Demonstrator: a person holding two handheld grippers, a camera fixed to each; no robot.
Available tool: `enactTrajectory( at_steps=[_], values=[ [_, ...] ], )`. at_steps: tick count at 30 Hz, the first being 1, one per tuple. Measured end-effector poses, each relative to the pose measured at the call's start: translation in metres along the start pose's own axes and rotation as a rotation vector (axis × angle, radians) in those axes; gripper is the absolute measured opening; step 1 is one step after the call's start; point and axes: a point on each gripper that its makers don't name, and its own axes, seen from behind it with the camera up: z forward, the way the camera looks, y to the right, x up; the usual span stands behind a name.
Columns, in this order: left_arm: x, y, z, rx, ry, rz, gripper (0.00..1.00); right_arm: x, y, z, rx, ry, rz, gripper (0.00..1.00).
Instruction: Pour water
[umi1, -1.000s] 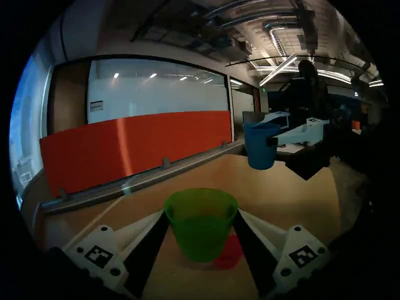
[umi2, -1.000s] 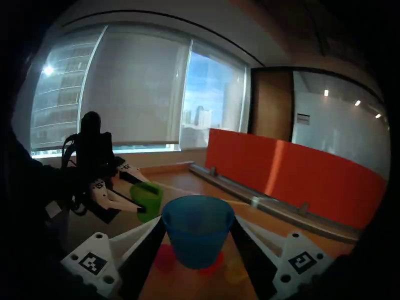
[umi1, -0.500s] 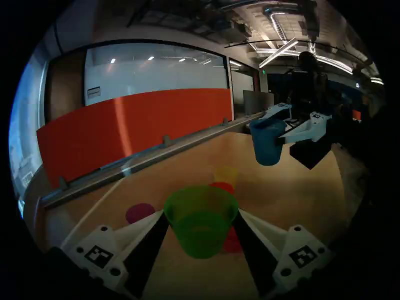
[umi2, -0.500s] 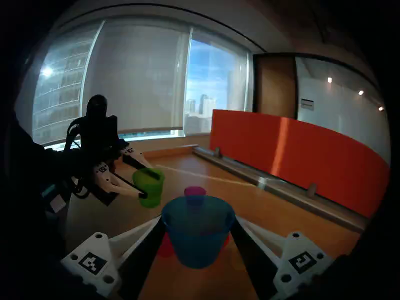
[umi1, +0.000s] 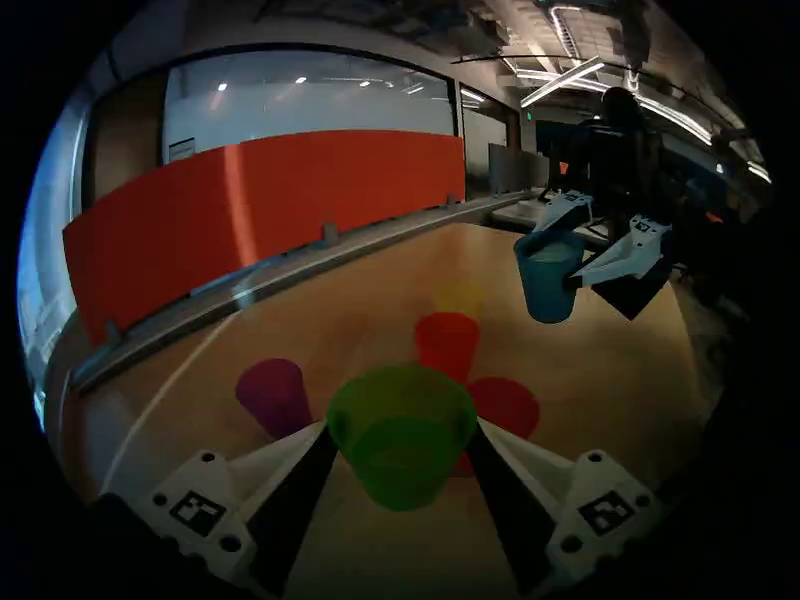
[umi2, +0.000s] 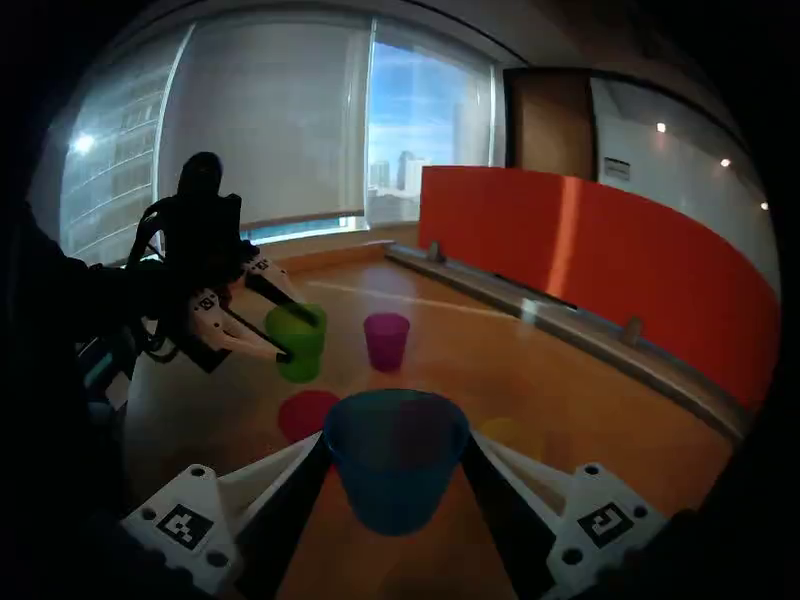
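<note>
My left gripper (umi1: 403, 455) is shut on a green translucent cup (umi1: 402, 425), held upright above the wooden table (umi1: 330, 310). My right gripper (umi2: 397, 480) is shut on a blue cup (umi2: 396, 445), also upright. In the left gripper view the blue cup (umi1: 548, 278) hangs off to the right in the right gripper (umi1: 575, 262), with some liquid showing inside. In the right gripper view the green cup (umi2: 298, 342) is at the left in the left gripper (umi2: 280, 340). The two cups are apart.
A purple cup (umi1: 272, 395), two red cups (umi1: 447, 343) (umi1: 505, 405) and a yellow cup (umi1: 460, 298) stand on the table below. An orange partition (umi1: 250, 210) with a metal rail runs along the table's far side. Windows (umi2: 270, 130) lie behind the person's dark arms.
Both grippers have risen and tipped their views down, so the cups standing on the table have come into sight. Each gripper keeps hold of its cup.
</note>
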Motion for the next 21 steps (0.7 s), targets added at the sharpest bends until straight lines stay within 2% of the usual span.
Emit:
enactTrajectory(
  at_steps=[14, 21],
  values=[
    [-0.041, -0.003, 0.022, -0.021, -0.105, -0.022, 0.86, -0.03, 0.003, 0.017, 0.014, -0.065, 0.018, 0.91],
    [-0.051, -0.002, 0.028, -0.03, -0.125, -0.018, 0.86, -0.039, 0.006, 0.019, 0.014, -0.085, 0.024, 0.91]
  ],
)
